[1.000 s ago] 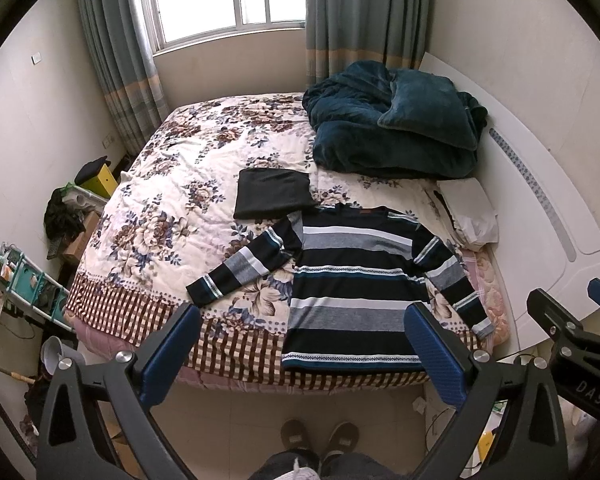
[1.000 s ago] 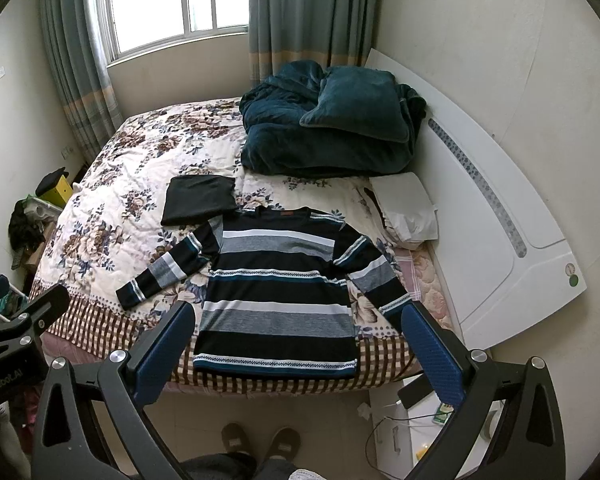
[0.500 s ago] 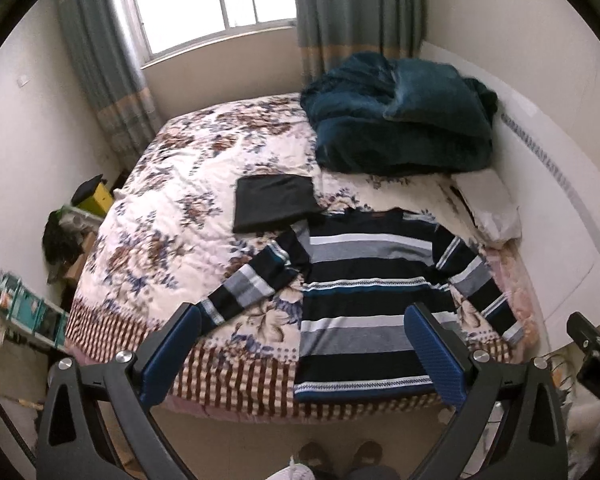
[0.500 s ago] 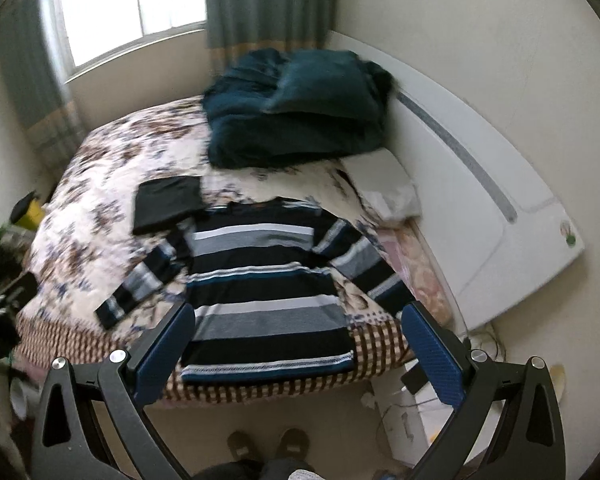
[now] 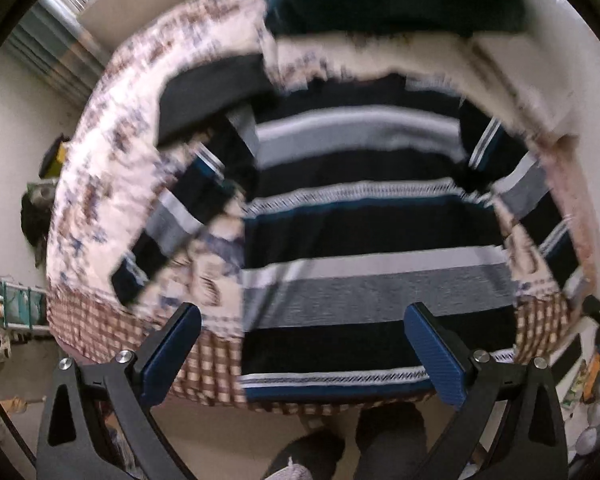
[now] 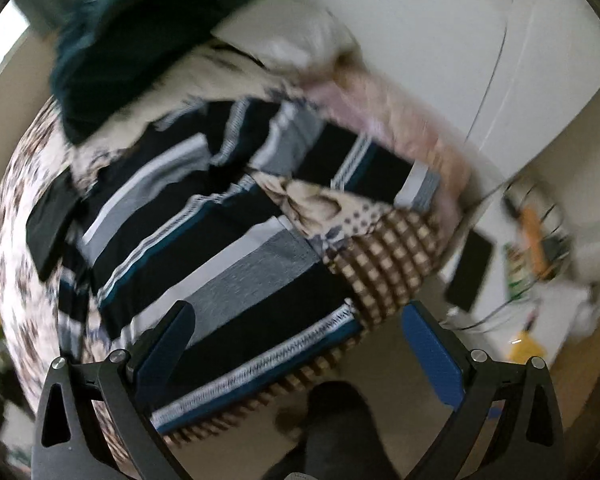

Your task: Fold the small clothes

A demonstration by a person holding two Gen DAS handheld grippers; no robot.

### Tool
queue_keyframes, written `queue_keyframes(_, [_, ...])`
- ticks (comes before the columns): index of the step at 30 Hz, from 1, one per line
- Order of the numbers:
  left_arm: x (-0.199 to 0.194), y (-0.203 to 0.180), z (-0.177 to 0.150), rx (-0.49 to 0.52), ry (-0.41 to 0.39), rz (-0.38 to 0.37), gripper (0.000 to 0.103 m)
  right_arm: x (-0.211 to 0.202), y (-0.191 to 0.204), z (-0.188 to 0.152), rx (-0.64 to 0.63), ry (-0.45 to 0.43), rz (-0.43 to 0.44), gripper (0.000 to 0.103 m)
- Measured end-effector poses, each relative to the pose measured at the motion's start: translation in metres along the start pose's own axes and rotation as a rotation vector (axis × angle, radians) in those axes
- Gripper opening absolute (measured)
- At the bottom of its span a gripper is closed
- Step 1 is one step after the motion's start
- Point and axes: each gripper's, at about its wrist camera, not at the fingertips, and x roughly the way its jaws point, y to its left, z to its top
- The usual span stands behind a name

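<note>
Garment: striped sweater [image 5: 364, 216] lies flat and face-up on the bed [image 5: 100, 208], both sleeves spread outward, hem at the near bed edge.
Left gripper [image 5: 300, 344]: jaws spread wide, empty, above the hem region; no contact with fabric visible.
Right gripper [image 6: 296, 344]: jaws spread wide, empty, above the hem corner nearest the right sleeve.
Finished item: a dark folded cloth [image 5: 212, 100] rests beside the left sleeve, apparently one garment already folded.
Progress: sweater unfolded; no crease started.
Remaining: judged as sleeve folds inward, then body fold, then stacking.
Image quality: both views blurred; fine detail uncertain.
</note>
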Motion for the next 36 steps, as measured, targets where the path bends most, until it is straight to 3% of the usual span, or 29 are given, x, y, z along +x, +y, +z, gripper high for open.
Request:
queue_keyframes(6, [0.115,-0.045,0.017,-0.021,0.153,0.030,0.103,0.136,-0.083,0.045,0.339,0.096,0.077,0.103])
queue_keyframes(10, [0.172,-0.062,0.029,-0.048,0.198,0.064,0.103,0.208,-0.143,0.058,0.579,0.112,0.118,0.103])
queue_keyframes(16, [0.223,-0.076,0.044,-0.065,0.205,0.060,0.103,0.266,-0.202,0.064,0.876,-0.022,0.187,0.102])
queue_keyframes(20, [0.244,-0.072,0.039,-0.093,0.200,-0.005,0.103,0.277,-0.208,0.068,0.981,-0.117,0.166,0.092])
queue_keyframes(21, [0.244,-0.070,0.038,-0.103,0.194,-0.018,0.103,0.275,-0.206,0.071,0.988,-0.133,0.142,0.086])
queue_keyframes(23, [0.244,-0.065,0.035,-0.117,0.179,-0.046,0.103,0.271,-0.197,0.077,0.978,-0.155,0.057,0.052])
queue_keyframes(25, [0.244,-0.057,0.029,-0.136,0.162,-0.075,0.103,0.266,-0.189,0.084,0.953,-0.167,-0.009,0.026])
queue_keyframes(26, [0.243,-0.055,0.027,-0.142,0.158,-0.087,0.103,0.262,-0.183,0.089,0.928,-0.180,-0.030,0.020])
queue_keyframes(30, [0.238,-0.044,0.026,-0.126,0.183,-0.125,0.103,0.232,-0.151,0.117,0.766,-0.263,-0.113,0.016])
queue_keyframes(33, [0.226,-0.022,0.035,-0.166,0.171,-0.171,0.103,0.201,-0.115,0.140,0.643,-0.321,-0.099,0.015])
queue_keyframes(36, [0.209,0.011,0.038,-0.210,0.126,-0.160,0.103,0.169,-0.056,0.163,0.497,-0.360,-0.036,0.015])
